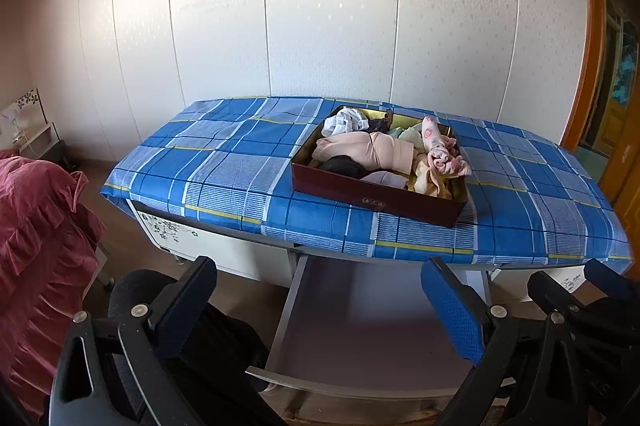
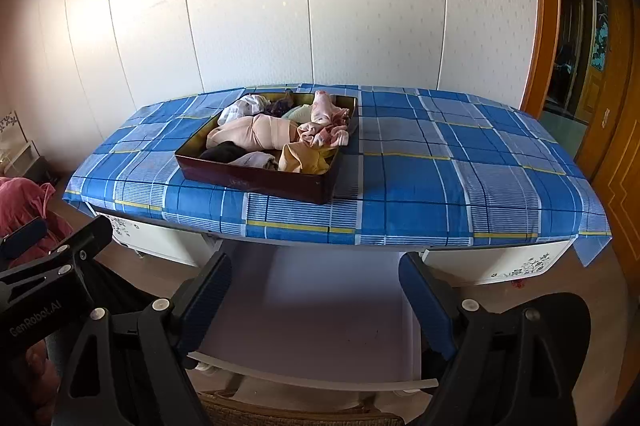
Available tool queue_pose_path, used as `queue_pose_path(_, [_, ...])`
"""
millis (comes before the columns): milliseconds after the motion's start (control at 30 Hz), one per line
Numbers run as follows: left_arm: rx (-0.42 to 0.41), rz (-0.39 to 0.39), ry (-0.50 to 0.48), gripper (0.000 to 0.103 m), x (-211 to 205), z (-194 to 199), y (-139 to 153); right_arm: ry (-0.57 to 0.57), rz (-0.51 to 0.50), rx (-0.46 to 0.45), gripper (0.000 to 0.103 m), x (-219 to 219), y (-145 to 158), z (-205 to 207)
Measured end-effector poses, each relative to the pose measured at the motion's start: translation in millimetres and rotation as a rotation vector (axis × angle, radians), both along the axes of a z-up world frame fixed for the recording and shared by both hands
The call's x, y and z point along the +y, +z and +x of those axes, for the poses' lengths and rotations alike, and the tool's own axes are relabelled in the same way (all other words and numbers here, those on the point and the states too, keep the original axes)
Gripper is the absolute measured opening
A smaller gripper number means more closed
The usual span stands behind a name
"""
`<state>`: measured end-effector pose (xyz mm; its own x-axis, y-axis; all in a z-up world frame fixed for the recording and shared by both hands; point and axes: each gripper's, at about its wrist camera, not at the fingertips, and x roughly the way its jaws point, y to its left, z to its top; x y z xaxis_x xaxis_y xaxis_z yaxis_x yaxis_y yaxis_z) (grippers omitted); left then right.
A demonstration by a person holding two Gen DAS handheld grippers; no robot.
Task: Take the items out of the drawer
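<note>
The drawer (image 1: 360, 326) stands pulled out beneath the desk, and its pale floor shows bare wherever the cameras reach; the near corners are hidden behind the gripper fingers, and its front lip (image 2: 320, 380) is partly cut off at the bottom of both views. The left gripper (image 1: 320, 306) hangs over the drawer with its jaws spread wide and nothing between them. The right gripper (image 2: 316, 300) does the same, jaws wide apart and empty. In the left wrist view the right gripper's body intrudes at the lower right edge, only partly seen.

The clothes sit on the desk top, piled in a dark red box (image 1: 376, 194) that rests on the blue checked cloth (image 1: 224, 162). Among them a peach garment (image 2: 256, 134), a pink patterned piece (image 2: 326, 122), a yellow one (image 2: 300, 158) and something black (image 2: 224, 151) can be made out; what lies underneath is hidden. A pink ruffled fabric (image 1: 36, 246) is cropped at the left.
</note>
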<state>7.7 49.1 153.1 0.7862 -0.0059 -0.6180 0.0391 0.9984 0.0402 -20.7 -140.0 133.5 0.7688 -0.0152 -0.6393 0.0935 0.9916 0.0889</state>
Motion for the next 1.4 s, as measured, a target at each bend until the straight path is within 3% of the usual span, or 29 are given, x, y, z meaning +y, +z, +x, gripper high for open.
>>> queue_pose_path(1400, [0.013, -0.002, -0.019, 0.103, -7.1, -1.2, -5.1, 0.003, -0.009, 0.024, 0.087, 1.7, -3.4, 1.1])
